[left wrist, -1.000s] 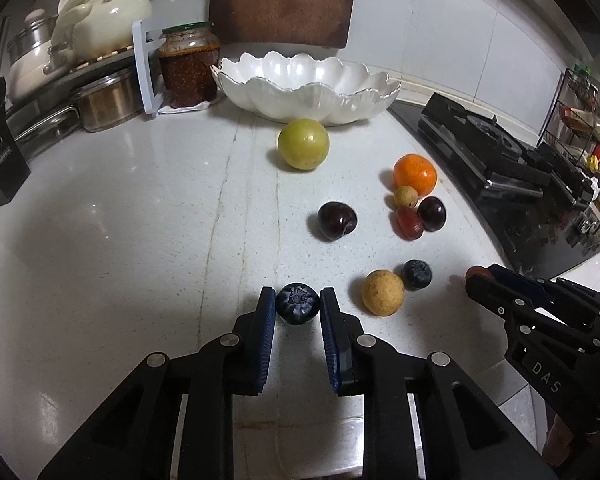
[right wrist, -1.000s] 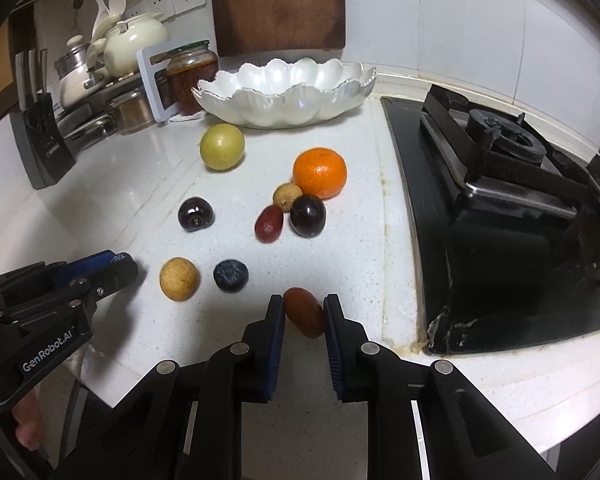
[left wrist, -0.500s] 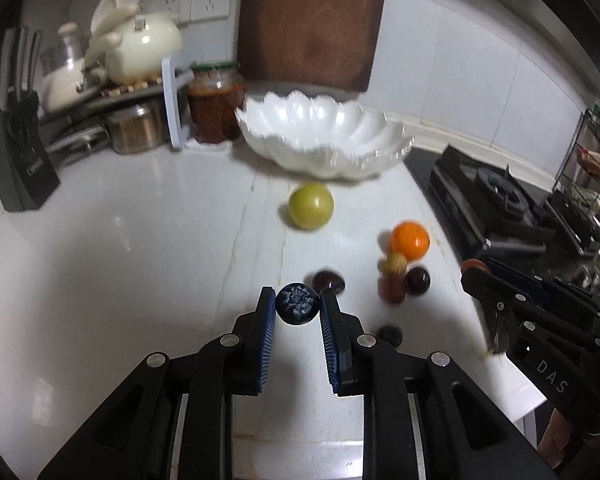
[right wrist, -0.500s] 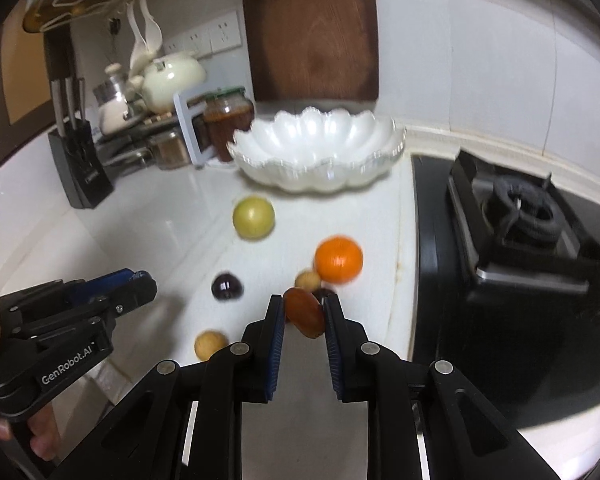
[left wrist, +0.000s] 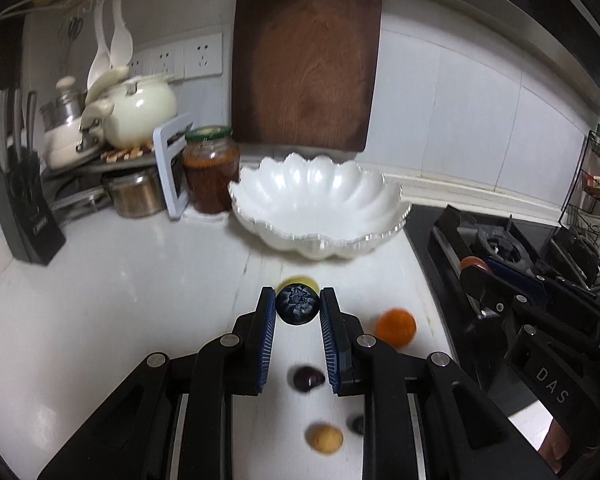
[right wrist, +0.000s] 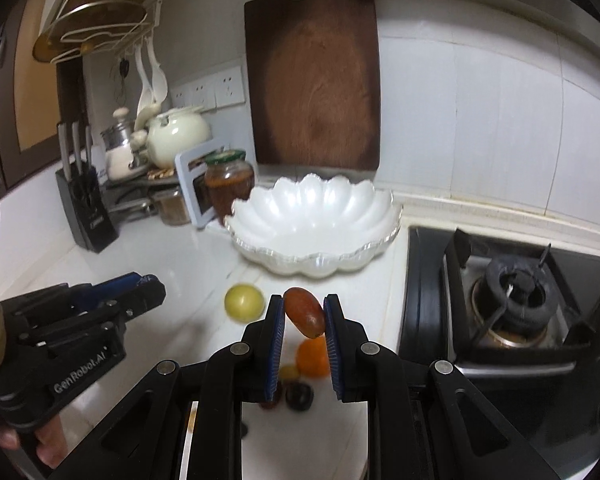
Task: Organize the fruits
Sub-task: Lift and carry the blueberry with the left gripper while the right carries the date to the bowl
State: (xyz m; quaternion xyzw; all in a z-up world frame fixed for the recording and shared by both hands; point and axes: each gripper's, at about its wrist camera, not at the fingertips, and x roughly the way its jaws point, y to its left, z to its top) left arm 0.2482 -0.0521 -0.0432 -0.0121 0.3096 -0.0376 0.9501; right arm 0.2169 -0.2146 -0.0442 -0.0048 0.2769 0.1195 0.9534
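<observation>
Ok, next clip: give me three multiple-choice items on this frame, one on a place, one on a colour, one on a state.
1. Where is the scalloped white bowl?
A. on the gas stove
B. on the white counter, in front of the dark wooden cutting board
C. on the pot rack

2. What colour is the oval fruit between the right gripper pads?
A. reddish brown
B. bright green
C. white

3. What state is the left gripper in?
A. wide open, with nothing between its pads
B. shut on the dark round blueberry
C. shut on the bowl's rim

Answers:
1 B: the bowl rests on the counter, with the cutting board against the wall behind it.
2 A: its skin shows reddish brown in the right wrist view.
3 B: both blue pads press the blueberry, held above the counter.
</observation>
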